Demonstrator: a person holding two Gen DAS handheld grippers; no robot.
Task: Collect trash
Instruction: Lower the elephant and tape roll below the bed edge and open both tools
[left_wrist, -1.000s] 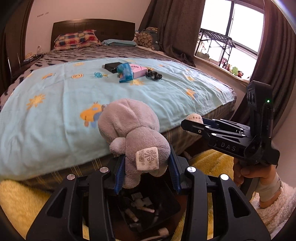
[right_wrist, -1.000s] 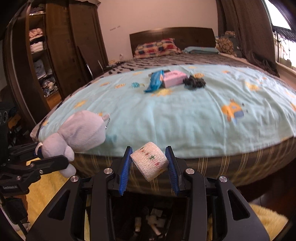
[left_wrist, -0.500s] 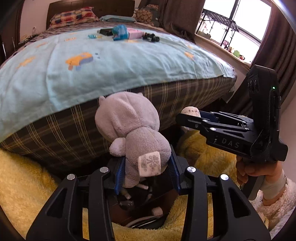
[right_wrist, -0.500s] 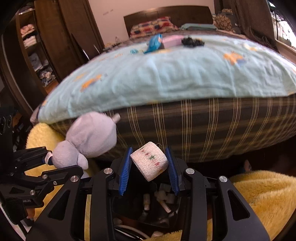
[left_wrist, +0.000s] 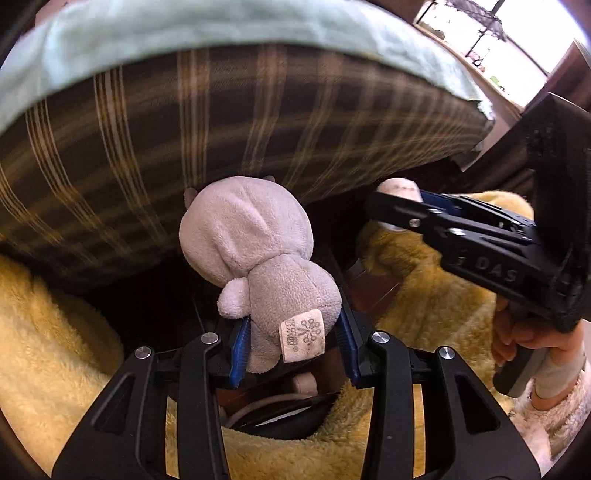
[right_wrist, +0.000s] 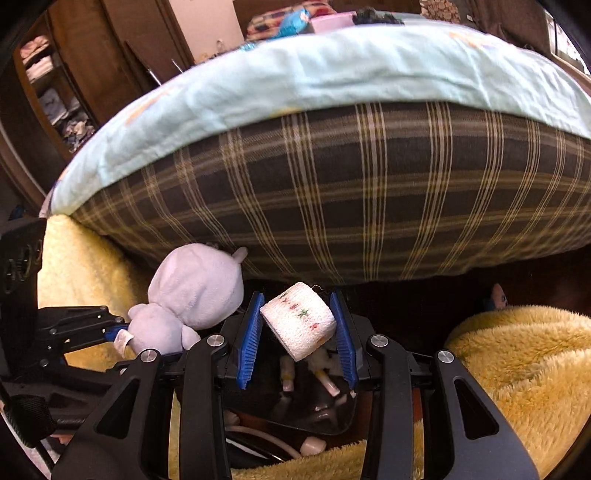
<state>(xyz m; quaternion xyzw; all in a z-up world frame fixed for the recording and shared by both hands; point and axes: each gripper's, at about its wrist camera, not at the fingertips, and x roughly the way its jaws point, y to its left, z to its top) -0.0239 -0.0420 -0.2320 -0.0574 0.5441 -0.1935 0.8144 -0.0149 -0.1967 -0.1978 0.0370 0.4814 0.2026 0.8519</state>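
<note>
My left gripper (left_wrist: 293, 345) is shut on a grey plush toy (left_wrist: 258, 251) with a white tag, its blue pads pressing the toy's body. In the right wrist view the same plush toy (right_wrist: 192, 295) shows at the left, held by the left gripper (right_wrist: 114, 334). My right gripper (right_wrist: 297, 332) is shut on a white bandage roll (right_wrist: 299, 319) with small coloured marks. Seen from the left wrist, the right gripper (left_wrist: 402, 206) sits at the right with a hand (left_wrist: 517, 336) on its handle. Both grippers hang over a dark bin (right_wrist: 317, 410) holding several small scraps.
The bed's plaid side (right_wrist: 369, 206) rises just behind, with a light blue sheet (right_wrist: 332, 66) on top. Yellow fluffy rug (right_wrist: 517, 369) surrounds the bin. A wooden wardrobe (right_wrist: 74, 74) stands at the left. A blue packet and pink box (right_wrist: 325, 18) lie far back on the bed.
Both grippers have sunk from bed height and tipped downward, still gripping the plush toy and the bandage roll. The bed top has slid out of view; the bin is closer.
</note>
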